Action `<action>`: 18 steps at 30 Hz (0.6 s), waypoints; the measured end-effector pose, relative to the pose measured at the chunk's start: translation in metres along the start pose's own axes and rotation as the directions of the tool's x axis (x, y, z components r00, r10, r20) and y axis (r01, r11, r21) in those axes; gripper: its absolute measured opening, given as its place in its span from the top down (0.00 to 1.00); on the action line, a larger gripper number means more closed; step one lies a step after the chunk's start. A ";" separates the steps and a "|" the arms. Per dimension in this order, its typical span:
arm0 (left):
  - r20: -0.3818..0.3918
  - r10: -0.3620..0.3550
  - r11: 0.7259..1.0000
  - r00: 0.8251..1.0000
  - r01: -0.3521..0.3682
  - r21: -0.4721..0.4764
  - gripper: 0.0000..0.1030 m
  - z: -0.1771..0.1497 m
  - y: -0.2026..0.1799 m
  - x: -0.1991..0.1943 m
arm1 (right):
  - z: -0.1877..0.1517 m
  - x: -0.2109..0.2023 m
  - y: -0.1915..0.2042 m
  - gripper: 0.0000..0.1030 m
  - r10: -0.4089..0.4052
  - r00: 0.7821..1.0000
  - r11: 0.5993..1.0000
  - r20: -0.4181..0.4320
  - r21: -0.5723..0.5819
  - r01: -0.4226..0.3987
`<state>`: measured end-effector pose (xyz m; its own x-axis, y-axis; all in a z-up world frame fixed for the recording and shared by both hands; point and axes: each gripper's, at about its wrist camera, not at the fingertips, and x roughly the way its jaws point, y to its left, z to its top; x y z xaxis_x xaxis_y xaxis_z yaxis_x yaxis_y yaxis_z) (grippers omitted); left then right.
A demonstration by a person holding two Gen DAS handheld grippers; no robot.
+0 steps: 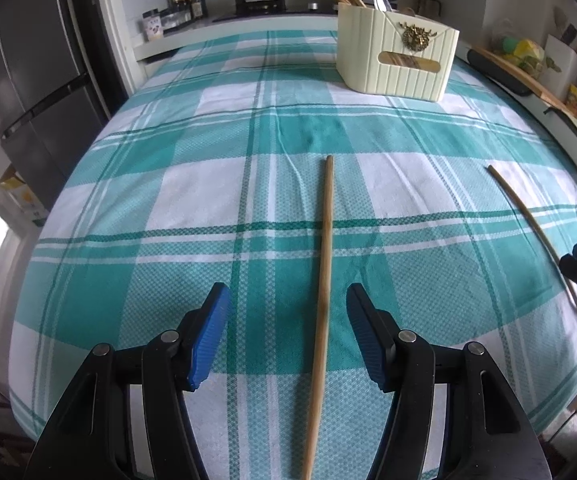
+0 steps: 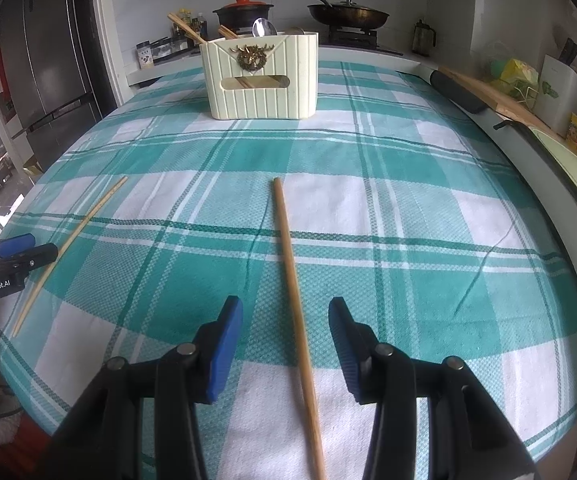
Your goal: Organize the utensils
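My left gripper (image 1: 288,334) stands wide, one chopstick (image 1: 322,280) lying between its jaws toward 12 o'clock. My right gripper (image 2: 285,348) is also wide, straddling the other chopstick (image 2: 294,300). I judge this alignment prepares pinching. The cream holder (image 2: 262,76) waits far at 12, already keeping utensils.

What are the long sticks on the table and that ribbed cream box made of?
The two long tan chopsticks, one between the left hand-held gripper's fingers and one between the right's, look like bamboo or wood: matte, with faint grain. The ribbed cream utensil box looks like moulded plastic, smooth and even-coloured. Its gold deer-head badge shines like metal, though it could be painted.
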<state>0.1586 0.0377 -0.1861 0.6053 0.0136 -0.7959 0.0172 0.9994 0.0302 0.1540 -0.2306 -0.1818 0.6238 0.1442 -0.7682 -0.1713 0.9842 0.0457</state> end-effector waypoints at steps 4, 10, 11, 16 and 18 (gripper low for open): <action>0.007 0.015 1.000 1.000 -0.015 0.006 0.39 0.001 0.001 0.000 | 0.002 0.001 0.002 0.56 0.003 1.000 1.000 -0.002 -0.002 -0.003; 0.014 0.030 0.999 0.999 -0.030 0.013 0.39 0.000 0.001 -0.001 | 0.000 0.003 0.007 0.56 0.012 1.000 1.000 -0.012 -0.014 -0.012; 0.015 0.031 0.999 0.999 -0.032 0.015 0.39 0.000 0.001 -0.001 | 0.000 0.003 0.008 0.56 0.013 1.000 1.000 -0.013 -0.015 -0.013; 0.021 0.034 0.999 0.999 -0.034 0.023 0.39 0.000 0.000 -0.002 | 0.001 0.003 0.007 0.56 0.014 1.000 1.000 -0.015 -0.016 -0.014; 0.013 0.019 1.000 1.000 -0.019 0.024 0.39 0.002 0.002 -0.001 | 0.001 0.004 0.005 0.56 0.012 1.000 1.000 -0.021 -0.012 -0.012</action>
<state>0.1596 0.0392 -0.1847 0.6161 0.0319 -0.7870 0.0247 0.9979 0.0598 0.1565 -0.2245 -0.1835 0.6058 0.1538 -0.7806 -0.1884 0.9810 0.0471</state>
